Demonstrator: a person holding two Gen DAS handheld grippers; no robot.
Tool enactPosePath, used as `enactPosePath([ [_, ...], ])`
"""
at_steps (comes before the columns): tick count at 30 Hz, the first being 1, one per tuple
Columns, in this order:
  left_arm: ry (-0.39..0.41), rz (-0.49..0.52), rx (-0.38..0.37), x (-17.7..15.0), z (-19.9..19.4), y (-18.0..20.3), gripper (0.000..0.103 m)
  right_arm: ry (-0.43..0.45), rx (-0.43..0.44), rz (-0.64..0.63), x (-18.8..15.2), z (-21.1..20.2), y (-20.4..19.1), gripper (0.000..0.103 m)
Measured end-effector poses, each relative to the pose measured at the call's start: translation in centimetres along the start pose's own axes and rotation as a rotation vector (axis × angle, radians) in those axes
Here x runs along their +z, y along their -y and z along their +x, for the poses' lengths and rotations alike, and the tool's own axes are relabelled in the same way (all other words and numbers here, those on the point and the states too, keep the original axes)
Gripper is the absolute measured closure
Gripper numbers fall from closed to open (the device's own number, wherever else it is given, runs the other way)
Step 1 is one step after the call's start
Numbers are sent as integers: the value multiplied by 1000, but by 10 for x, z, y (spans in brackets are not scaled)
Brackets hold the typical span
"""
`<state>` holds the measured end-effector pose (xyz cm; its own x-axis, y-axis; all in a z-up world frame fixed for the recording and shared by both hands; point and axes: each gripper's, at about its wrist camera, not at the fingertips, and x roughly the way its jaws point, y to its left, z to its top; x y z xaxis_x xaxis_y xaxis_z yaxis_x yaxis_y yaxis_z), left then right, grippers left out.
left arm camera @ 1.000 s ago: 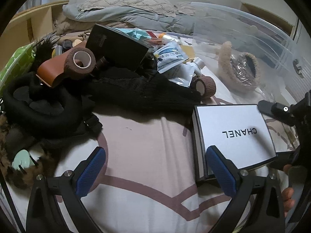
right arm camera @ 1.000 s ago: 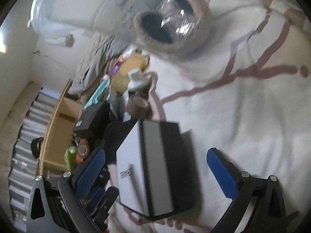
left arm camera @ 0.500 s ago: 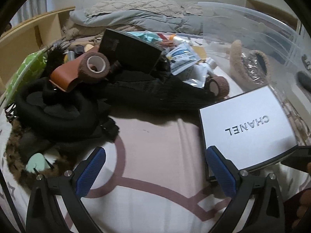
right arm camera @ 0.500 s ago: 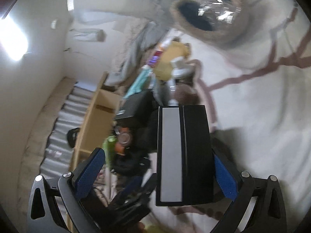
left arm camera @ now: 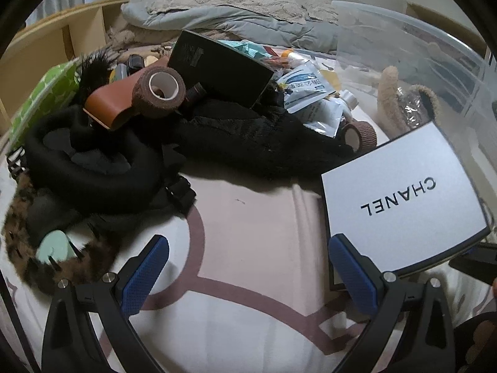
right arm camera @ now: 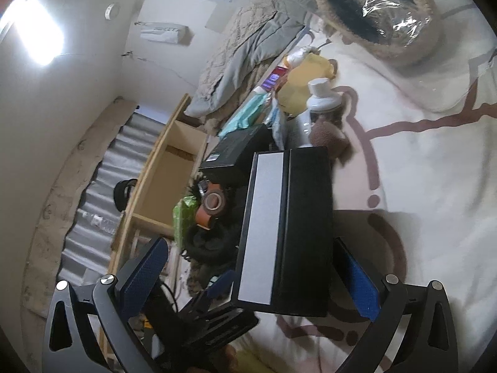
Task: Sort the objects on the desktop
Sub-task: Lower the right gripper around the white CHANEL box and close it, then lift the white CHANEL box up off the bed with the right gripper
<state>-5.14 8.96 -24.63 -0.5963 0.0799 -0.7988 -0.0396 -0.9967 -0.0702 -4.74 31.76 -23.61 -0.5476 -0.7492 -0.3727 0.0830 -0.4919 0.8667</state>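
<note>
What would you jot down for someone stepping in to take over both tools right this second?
Left tool: open, empty, hovering over the bedspread in front of the pile.
Right tool: jaws wide around the black-and-white Chanel box; one pad touches its black side, the other stands clear, so whether it is gripped cannot be told.
Box: tilted, beside the clear plastic bin.
In the bin: only a fuzzy tan headband in wrapping shows.
Left to sort: brown bandage roll, black box, black garments, sachets, leopard-print fur piece.
</note>
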Motion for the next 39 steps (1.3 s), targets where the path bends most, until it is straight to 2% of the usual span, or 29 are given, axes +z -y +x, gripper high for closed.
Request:
enactPosePath([
  [3, -8, -2, 5, -1, 1, -1, 0, 0, 7, -12, 0, 0, -2, 0],
  [8, -37, -7, 22, -3, 5, -3, 0, -6, 74, -47, -1, 0, -9, 0],
  [13, -51, -17, 3, -5, 6, -2, 2, -13, 83, -66, -2, 1, -12, 0],
  [20, -94, 15, -48, -14, 11, 11, 2, -2, 112, -79, -1, -1, -14, 0],
  [23, -91, 32, -46, -15, 9, 15, 2, 2, 112, -75, -1, -1, -14, 0],
  [29, -107, -10, -101, -14, 3, 15, 2, -10, 109, -59, 0, 1, -11, 0],
  [33, -89, -22, -136, -12, -11, 16, 2, -9, 112, -56, 0, 0, -11, 0],
  [39, 14, -49, -215, 1, -43, 11, 2, 2, 116, -39, 1, -1, -10, 0],
])
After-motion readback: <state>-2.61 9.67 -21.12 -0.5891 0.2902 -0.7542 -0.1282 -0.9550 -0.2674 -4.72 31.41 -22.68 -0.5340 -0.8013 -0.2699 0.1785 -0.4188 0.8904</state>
